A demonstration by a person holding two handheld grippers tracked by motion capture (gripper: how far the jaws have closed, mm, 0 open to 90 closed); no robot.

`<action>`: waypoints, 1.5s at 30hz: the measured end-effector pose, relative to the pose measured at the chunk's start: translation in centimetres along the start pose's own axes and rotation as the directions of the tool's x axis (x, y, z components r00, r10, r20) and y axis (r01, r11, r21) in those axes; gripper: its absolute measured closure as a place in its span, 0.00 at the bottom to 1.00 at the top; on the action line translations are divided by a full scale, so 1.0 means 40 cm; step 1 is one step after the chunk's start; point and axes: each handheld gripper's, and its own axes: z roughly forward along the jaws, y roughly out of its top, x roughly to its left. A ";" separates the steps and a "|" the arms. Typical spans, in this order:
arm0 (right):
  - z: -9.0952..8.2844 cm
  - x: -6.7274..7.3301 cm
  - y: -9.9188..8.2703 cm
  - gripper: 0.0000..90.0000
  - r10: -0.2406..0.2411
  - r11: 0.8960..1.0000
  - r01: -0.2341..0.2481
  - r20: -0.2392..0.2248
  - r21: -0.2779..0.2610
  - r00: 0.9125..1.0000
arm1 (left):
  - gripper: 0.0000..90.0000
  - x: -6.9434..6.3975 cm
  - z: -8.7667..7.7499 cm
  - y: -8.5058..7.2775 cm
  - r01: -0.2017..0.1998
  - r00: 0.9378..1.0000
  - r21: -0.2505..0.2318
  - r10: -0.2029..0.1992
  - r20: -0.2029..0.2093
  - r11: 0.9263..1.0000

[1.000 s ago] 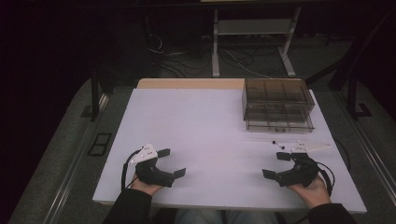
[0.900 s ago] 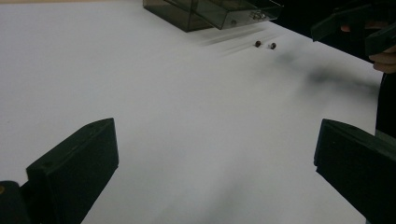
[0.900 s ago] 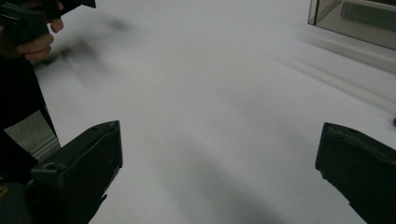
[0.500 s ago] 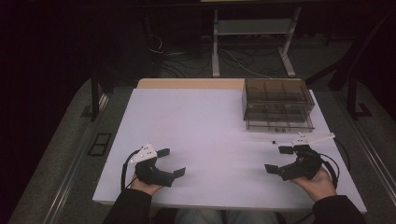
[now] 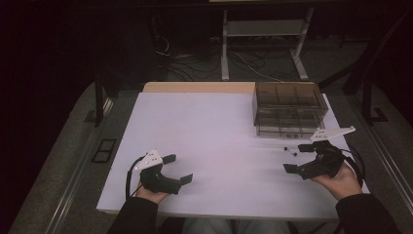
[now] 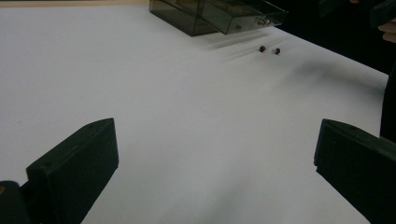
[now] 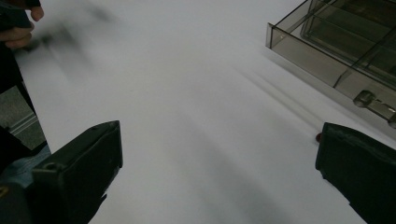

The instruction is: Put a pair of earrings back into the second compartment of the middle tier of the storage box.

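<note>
Both grippers rest on the white table (image 5: 214,126), jaws apart and empty: left gripper (image 5: 174,168) near left, right gripper (image 5: 301,157) near right. Two small beads (image 5: 291,150) lie just beside the right gripper, near the smoky compartment box (image 5: 287,105).

Two small dark beads (image 6: 269,49) beside box (image 6: 219,16)

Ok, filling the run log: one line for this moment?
left gripper: open, idle | right gripper: open, near beads | box: far right of table
</note>
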 end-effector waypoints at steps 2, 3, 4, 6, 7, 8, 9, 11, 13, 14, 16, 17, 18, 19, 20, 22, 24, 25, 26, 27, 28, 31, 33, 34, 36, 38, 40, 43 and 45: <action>-0.001 -0.005 0.002 0.00 -0.001 1.000 0.001 0.002 0.004 1.000 | 0.00 0.000 0.000 0.000 0.001 1.000 0.000 -0.001 -0.004 1.000; -0.002 -0.010 0.004 0.00 0.000 1.000 0.000 0.003 0.006 1.000 | 0.00 0.000 0.000 0.000 0.001 1.000 0.000 -0.001 -0.004 1.000; -0.002 -0.015 0.005 0.00 0.003 1.000 -0.003 0.006 0.010 1.000 | 0.00 0.000 0.000 0.000 0.002 1.000 -0.003 -0.003 -0.005 1.000; -0.002 -0.033 0.009 0.00 0.011 1.000 -0.011 0.008 0.024 1.000 | 0.00 0.002 -0.001 0.000 0.002 1.000 -0.001 -0.002 -0.004 1.000; -0.002 -0.039 0.009 0.00 0.010 1.000 -0.010 0.007 0.023 1.000 | 0.00 0.002 -0.001 0.000 0.002 1.000 -0.001 -0.002 -0.004 1.000; -0.002 -0.039 0.009 0.00 0.010 1.000 -0.010 0.007 0.023 1.000 | 0.00 0.002 -0.002 0.000 0.002 1.000 -0.001 -0.002 -0.004 1.000; -0.002 -0.045 0.010 0.00 0.013 1.000 -0.014 0.006 0.025 1.000 | 0.00 0.002 -0.002 0.000 0.004 1.000 -0.003 -0.004 -0.003 1.000; -0.002 -0.056 0.011 0.00 0.018 0.999 -0.018 0.005 0.029 1.000 | 0.00 0.003 -0.002 0.001 0.006 1.000 -0.005 -0.006 -0.003 1.000; 0.002 -0.074 0.012 0.00 0.033 0.999 -0.033 0.000 0.038 0.999 | 0.00 0.003 -0.002 0.000 0.006 1.000 -0.004 -0.006 -0.003 1.000; 0.002 -0.074 0.012 0.00 0.033 0.999 -0.033 0.000 0.038 0.999 | 0.00 0.003 -0.002 0.000 0.006 1.000 -0.005 -0.006 -0.004 1.000; 0.006 -0.086 0.012 0.00 0.042 0.998 -0.042 -0.004 0.040 0.999 | 0.00 0.003 -0.003 0.001 0.007 1.000 -0.006 -0.007 -0.005 1.000; 0.012 -0.095 0.011 0.00 0.054 0.997 -0.054 -0.006 0.048 0.999 | 0.00 0.003 -0.003 0.001 0.007 1.000 -0.007 -0.007 -0.006 1.000; 0.012 -0.095 0.011 0.00 0.054 0.997 -0.054 -0.006 0.048 0.999 | 0.00 0.003 -0.003 0.000 0.008 1.000 -0.007 -0.008 -0.006 1.000; 0.019 -0.103 0.010 0.00 0.057 0.997 -0.057 -0.007 0.061 0.998 | 0.00 0.003 -0.003 0.000 0.008 1.000 -0.007 -0.008 -0.006 1.000; 0.019 -0.103 0.010 0.00 0.057 0.997 -0.057 -0.007 0.061 0.998 | 0.00 0.003 -0.003 0.001 0.007 1.000 -0.007 -0.008 -0.005 1.000; 0.027 -0.110 0.008 0.00 0.055 0.996 -0.054 -0.006 0.074 0.998 | 0.00 0.003 -0.003 0.001 0.005 1.000 -0.005 -0.005 -0.005 1.000; 0.041 -0.123 0.006 0.00 0.056 0.994 -0.055 -0.008 0.092 0.998 | 0.00 0.003 -0.002 0.000 0.005 1.000 -0.005 -0.005 -0.008 1.000; 0.046 -0.128 0.005 0.00 0.060 0.993 -0.058 -0.008 0.099 0.998 | 0.00 0.003 -0.002 0.000 0.005 1.000 -0.005 -0.005 -0.008 1.000; 0.051 -0.133 0.004 0.00 0.057 0.993 -0.056 -0.009 0.104 0.998 | 0.00 0.003 -0.002 0.000 0.003 1.000 -0.003 -0.004 -0.010 1.000; 0.051 -0.133 0.004 0.00 0.057 0.993 -0.056 -0.009 0.104 0.998 | 0.00 0.003 -0.002 0.000 0.004 1.000 -0.004 -0.004 -0.011 1.000; 0.057 -0.138 0.002 0.00 0.059 0.992 -0.058 -0.010 0.112 0.998 | 0.00 0.003 -0.003 0.001 0.004 1.000 -0.004 -0.004 -0.011 1.000; 0.072 -0.157 -0.003 0.00 0.063 0.990 -0.061 -0.013 0.130 0.998 | 0.00 0.003 -0.003 0.000 0.005 1.000 -0.005 -0.005 -0.011 1.000; 0.075 -0.161 -0.004 0.00 0.065 0.989 -0.063 -0.015 0.131 0.998 | 0.00 0.003 -0.002 0.001 0.004 1.000 -0.004 -0.004 -0.010 1.000; 0.077 -0.164 -0.004 0.00 0.065 0.989 -0.062 -0.019 0.133 0.998 | 0.00 0.003 -0.002 0.000 0.005 1.000 -0.005 -0.005 -0.009 1.000; 0.082 -0.170 -0.006 0.00 0.068 0.988 -0.065 -0.016 0.140 0.998 | 0.00 0.002 -0.001 0.000 0.004 1.000 -0.003 -0.005 -0.010 1.000; 0.088 -0.175 -0.008 0.01 0.069 0.986 -0.068 -0.005 0.152 0.998 | 0.00 0.002 -0.002 0.001 0.003 1.000 -0.004 -0.003 -0.008 1.000; 0.093 -0.182 -0.013 0.08 0.057 0.986 -0.056 -0.002 0.157 0.998 | 0.00 0.003 -0.002 0.001 0.003 1.000 -0.004 -0.003 -0.009 1.000; 0.097 -0.189 -0.015 0.14 0.054 0.985 -0.054 0.005 0.161 0.999 | 0.00 0.002 -0.002 0.001 -0.001 1.000 0.000 0.001 -0.011 1.000; 0.098 -0.195 -0.018 0.18 0.054 0.985 -0.053 0.001 0.163 0.999 | 0.00 0.002 -0.001 0.001 -0.002 1.000 -0.001 0.002 -0.009 1.000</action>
